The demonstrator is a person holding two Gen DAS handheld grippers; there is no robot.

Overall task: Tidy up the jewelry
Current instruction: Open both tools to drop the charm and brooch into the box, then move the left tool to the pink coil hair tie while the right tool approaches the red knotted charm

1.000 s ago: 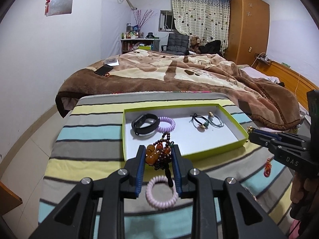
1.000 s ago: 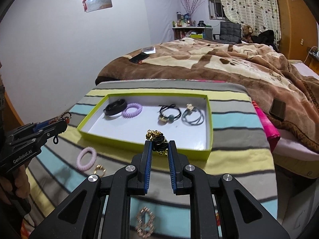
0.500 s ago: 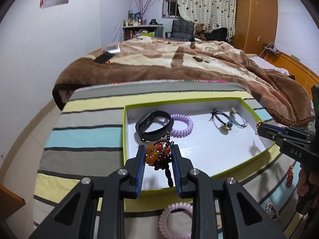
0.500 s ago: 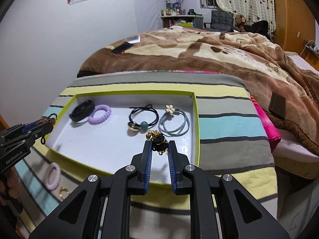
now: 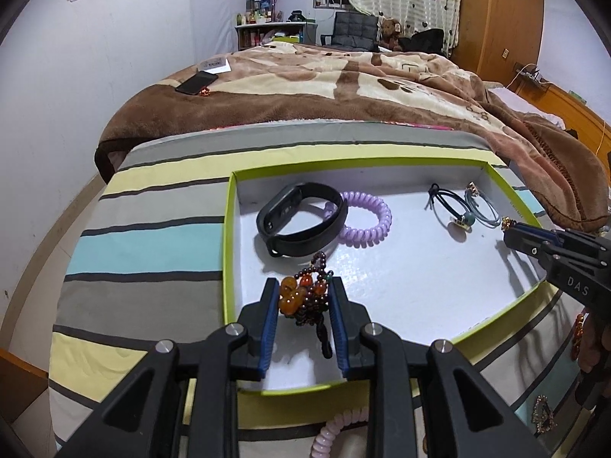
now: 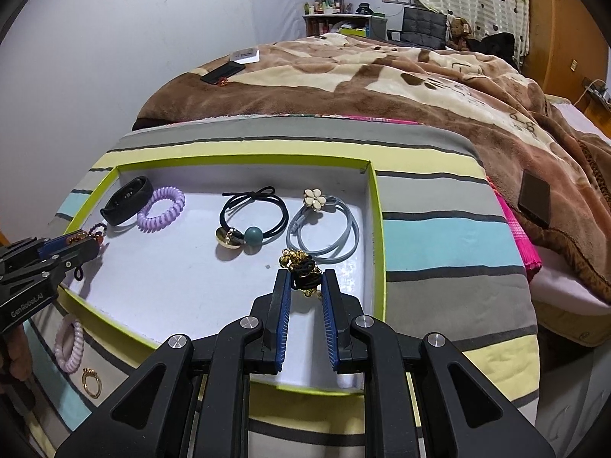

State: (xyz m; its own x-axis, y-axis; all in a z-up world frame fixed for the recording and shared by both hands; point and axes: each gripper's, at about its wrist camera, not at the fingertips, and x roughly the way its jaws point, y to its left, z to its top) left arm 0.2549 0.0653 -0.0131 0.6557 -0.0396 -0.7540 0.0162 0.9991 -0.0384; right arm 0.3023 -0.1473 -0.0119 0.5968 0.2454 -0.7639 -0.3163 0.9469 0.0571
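Observation:
A green-rimmed white tray (image 5: 227, 229) (image 6: 376, 229) lies on the striped cloth. My left gripper (image 5: 303, 299) is shut on an amber and dark bead bracelet (image 5: 301, 297), held over the tray's near left part. My right gripper (image 6: 305, 286) is shut on a black and gold hair tie (image 6: 303, 271), held over the tray's right part. In the tray lie a black band (image 5: 301, 225) (image 6: 128, 200), a purple coil tie (image 5: 366, 219) (image 6: 160, 209), a black tie with a teal bead (image 6: 254, 215) and a grey flower tie (image 6: 324, 225).
A pink coil tie (image 6: 68, 347) (image 5: 336, 435) and a gold ring (image 6: 91, 381) lie on the striped cloth in front of the tray. A gold ornament (image 5: 542, 418) lies at the right. A bed with a brown blanket (image 5: 343, 87) stands behind.
Both grippers have moved forward and down over the tray with their pieces still held. The tray's contents have not moved.

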